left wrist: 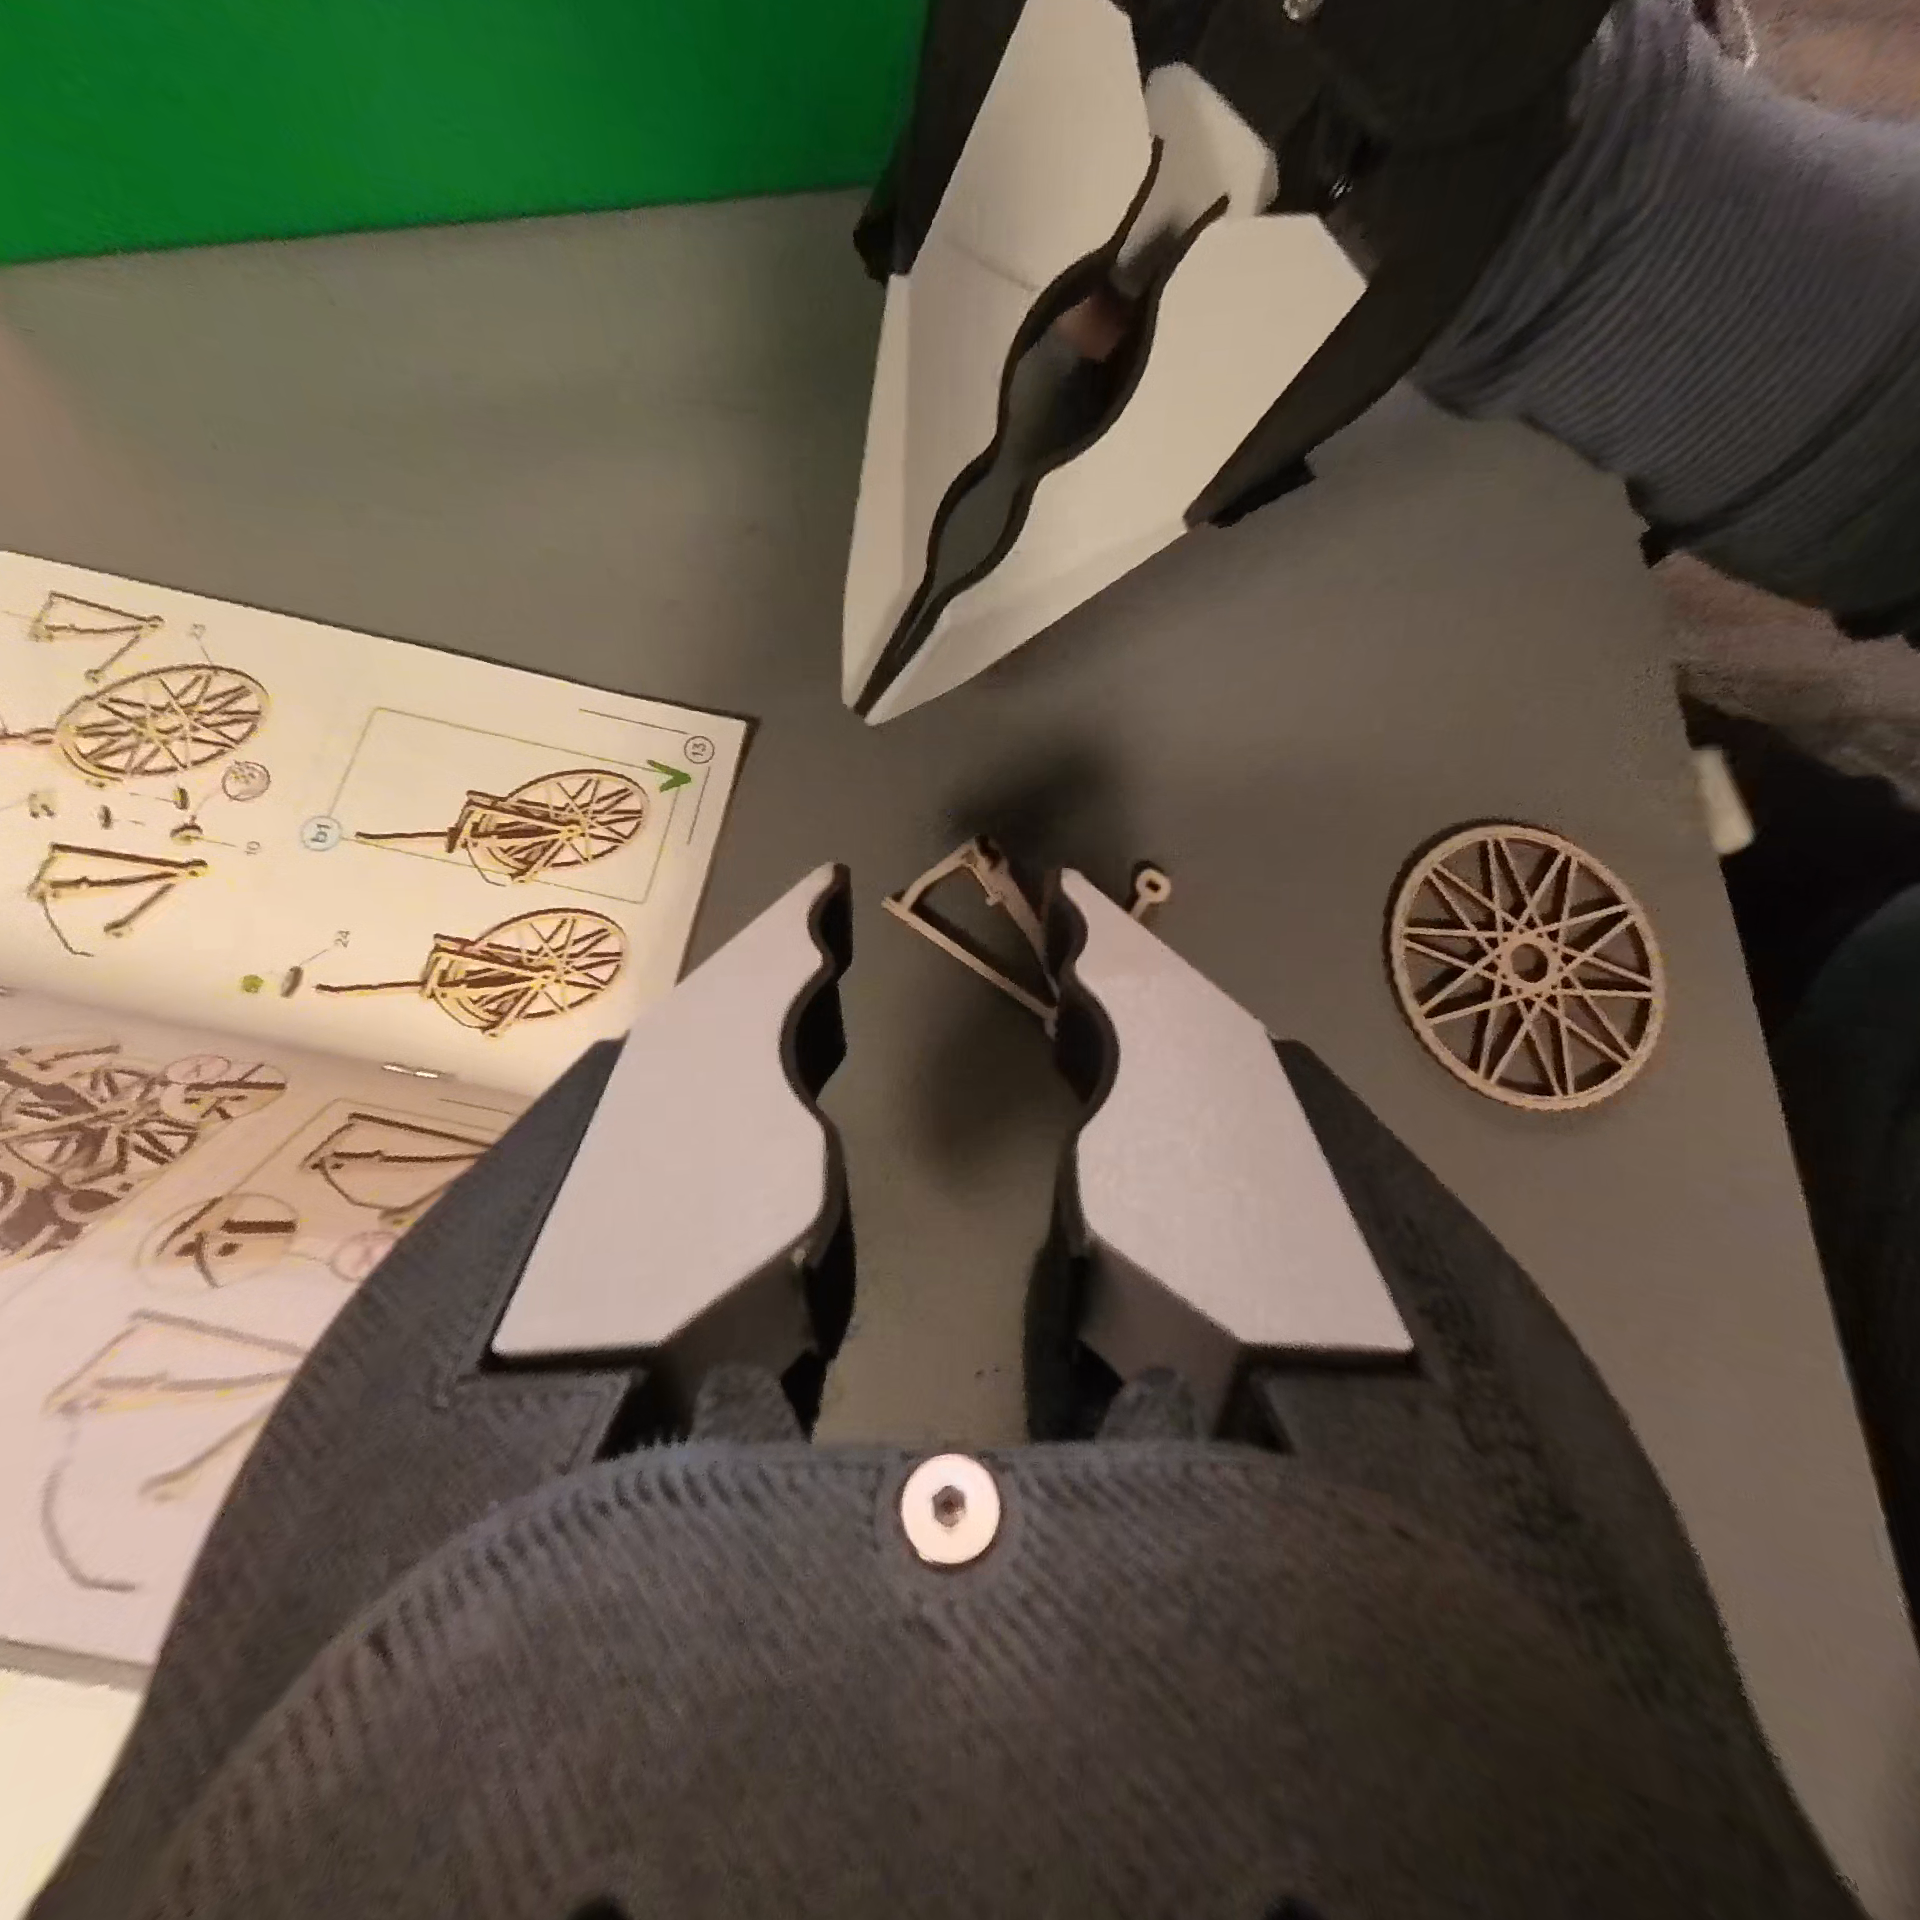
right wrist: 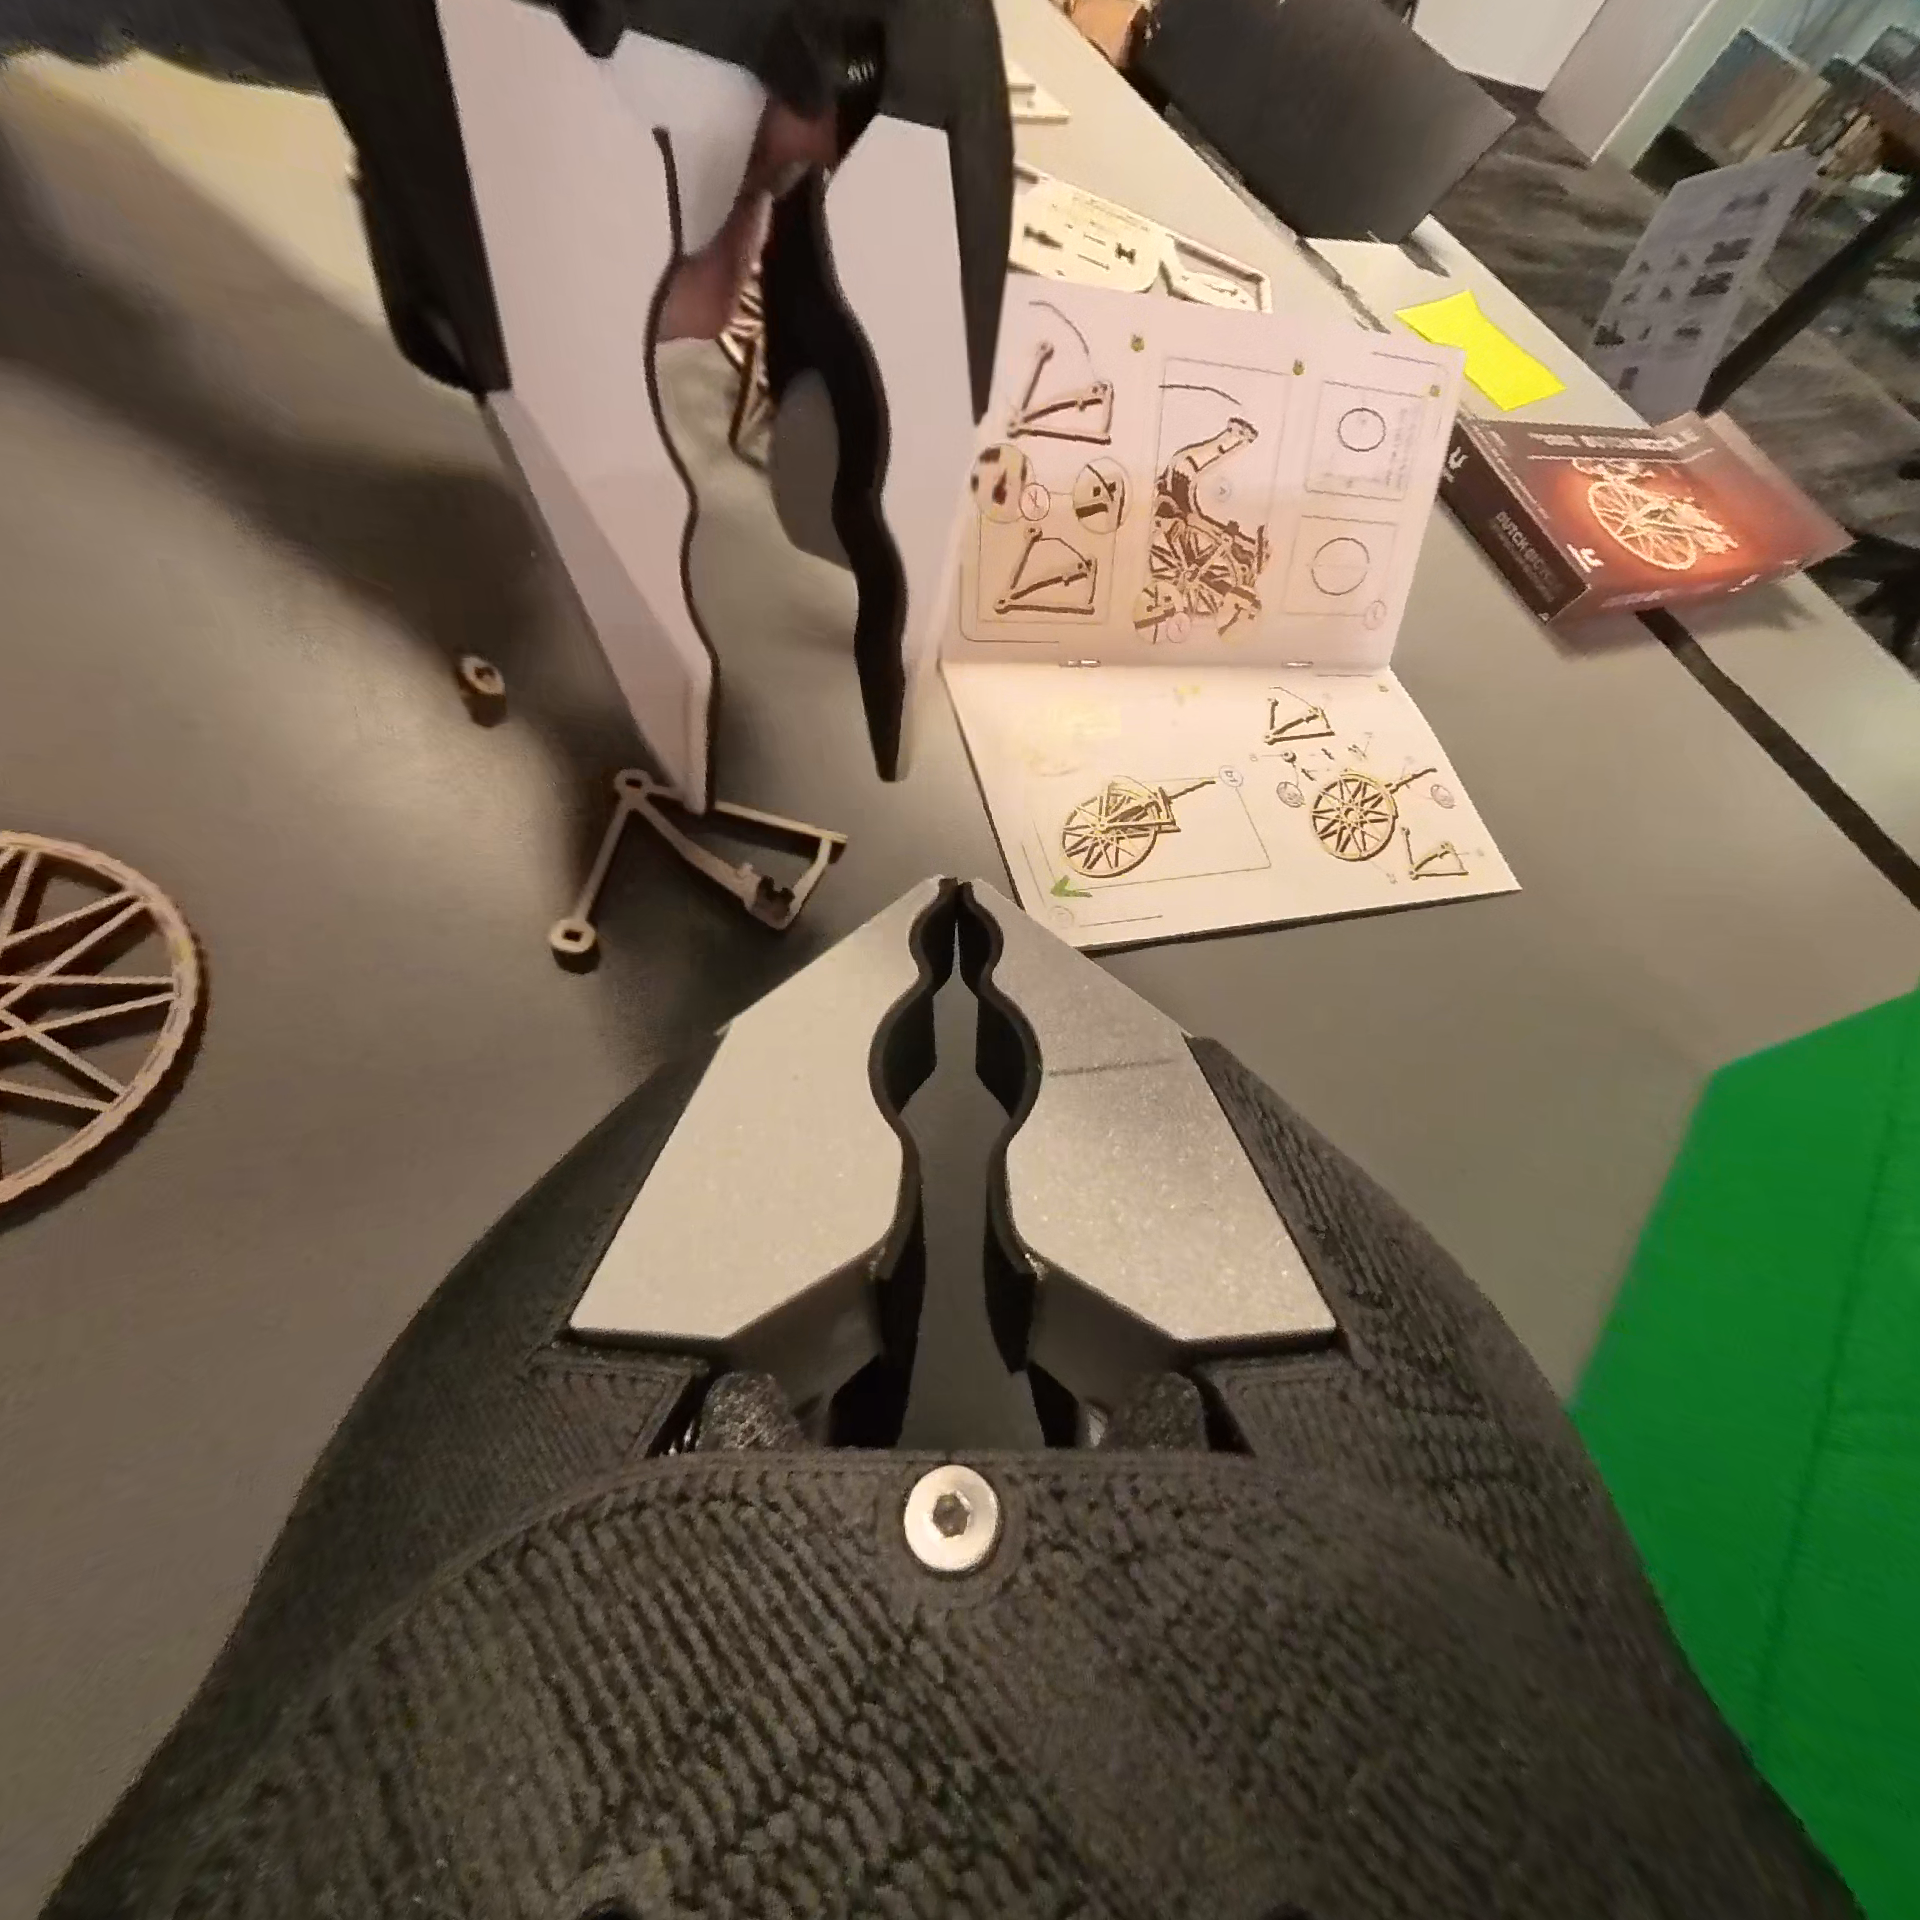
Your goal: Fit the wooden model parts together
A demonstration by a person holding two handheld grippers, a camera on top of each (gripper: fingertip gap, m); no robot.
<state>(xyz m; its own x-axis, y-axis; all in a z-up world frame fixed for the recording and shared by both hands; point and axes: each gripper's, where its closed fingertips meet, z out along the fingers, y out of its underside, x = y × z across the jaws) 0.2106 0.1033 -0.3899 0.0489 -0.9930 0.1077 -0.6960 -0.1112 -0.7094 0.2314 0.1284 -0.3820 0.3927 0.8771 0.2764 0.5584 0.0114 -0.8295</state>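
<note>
A small triangular wooden frame part (left wrist: 971, 925) lies flat on the dark grey table (left wrist: 520, 436). My left gripper (left wrist: 951, 894) is open and low over it, with the frame between its fingers and partly hidden by one finger. In the right wrist view, one fingertip of the left gripper (right wrist: 798, 784) is at the frame (right wrist: 717, 862). A round spoked wooden wheel (left wrist: 1527, 966) lies to the right, and also shows in the right wrist view (right wrist: 83, 1018). My right gripper (right wrist: 956, 899) is shut with nothing seen in it, and hovers just beyond the frame in the left wrist view (left wrist: 871, 707).
An open instruction booklet (left wrist: 312, 883) lies beside the parts, also in the right wrist view (right wrist: 1195, 644). A small wooden ring piece (right wrist: 480, 686) sits near the frame. Farther off are punched wooden sheets (right wrist: 1122, 249), a dark box (right wrist: 1642, 509), a yellow note (right wrist: 1475, 343) and a green surface (right wrist: 1766, 1351).
</note>
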